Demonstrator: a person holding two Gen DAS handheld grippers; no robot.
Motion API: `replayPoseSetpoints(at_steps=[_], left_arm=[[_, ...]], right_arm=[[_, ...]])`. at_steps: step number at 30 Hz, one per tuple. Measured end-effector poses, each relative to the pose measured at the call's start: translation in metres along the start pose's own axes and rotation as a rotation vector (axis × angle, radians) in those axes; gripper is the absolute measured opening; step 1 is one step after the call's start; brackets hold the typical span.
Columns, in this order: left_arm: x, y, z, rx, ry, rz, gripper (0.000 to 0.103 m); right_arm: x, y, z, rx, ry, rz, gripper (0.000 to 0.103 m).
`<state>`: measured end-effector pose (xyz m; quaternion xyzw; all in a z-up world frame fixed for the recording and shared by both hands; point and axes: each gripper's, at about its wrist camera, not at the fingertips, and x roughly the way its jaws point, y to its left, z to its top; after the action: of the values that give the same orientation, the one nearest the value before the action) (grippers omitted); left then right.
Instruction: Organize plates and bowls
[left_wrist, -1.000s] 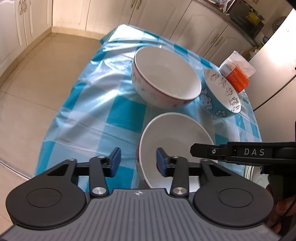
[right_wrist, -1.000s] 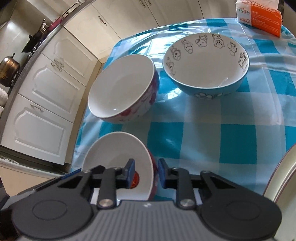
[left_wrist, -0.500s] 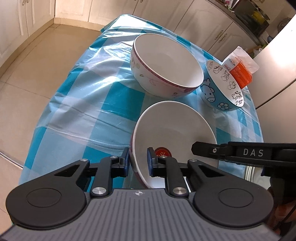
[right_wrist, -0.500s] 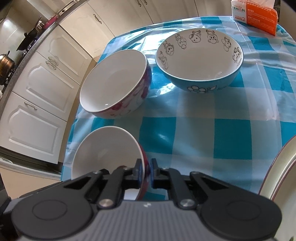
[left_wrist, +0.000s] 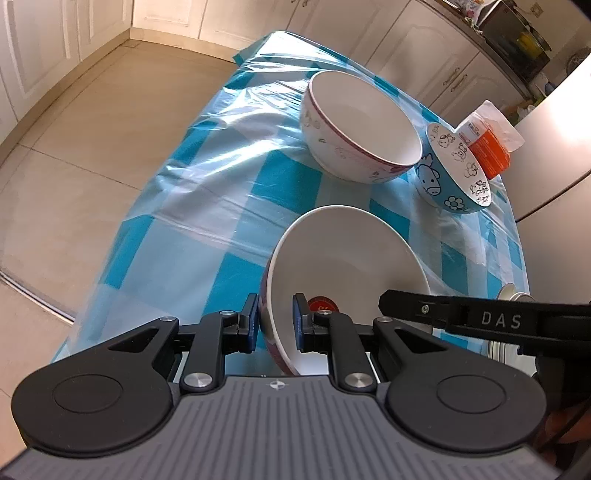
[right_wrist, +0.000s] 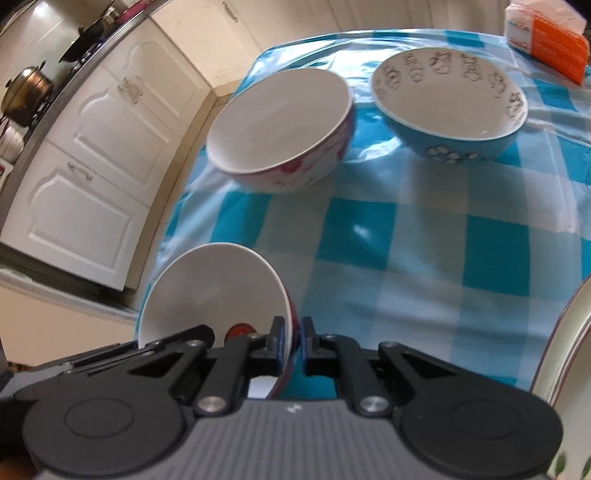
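Note:
A small white bowl (left_wrist: 351, 266) with a red sticker inside is held tilted above the table's near edge. My left gripper (left_wrist: 275, 326) is shut on its left rim. My right gripper (right_wrist: 293, 345) is shut on its right rim; the bowl shows in the right wrist view (right_wrist: 214, 291). A larger white bowl with pink flowers (left_wrist: 360, 127) (right_wrist: 280, 129) stands further back. A blue cartoon bowl (left_wrist: 456, 168) (right_wrist: 448, 107) stands to its right.
The table has a blue-and-white checked cloth (left_wrist: 229, 177) under clear plastic. An orange tissue pack (left_wrist: 489, 142) (right_wrist: 546, 35) lies at the far end. A plate rim (right_wrist: 561, 362) shows at the right edge. Tiled floor and white cabinets lie to the left.
Both grippers have closed on the small bowl's rim from opposite sides, and the bowl has risen and tilted off the table.

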<state>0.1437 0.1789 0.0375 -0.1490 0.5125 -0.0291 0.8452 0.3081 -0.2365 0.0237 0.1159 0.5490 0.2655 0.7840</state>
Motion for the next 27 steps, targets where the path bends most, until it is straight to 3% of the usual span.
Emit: replayPoseSetpoints(at_steps=[27], left_arm=[[0.008,0.002,-0.014,0.004,0.017,0.026,0.017]], right_arm=[[0.003,0.004,-0.012,-0.041,0.011,0.009,0.006]])
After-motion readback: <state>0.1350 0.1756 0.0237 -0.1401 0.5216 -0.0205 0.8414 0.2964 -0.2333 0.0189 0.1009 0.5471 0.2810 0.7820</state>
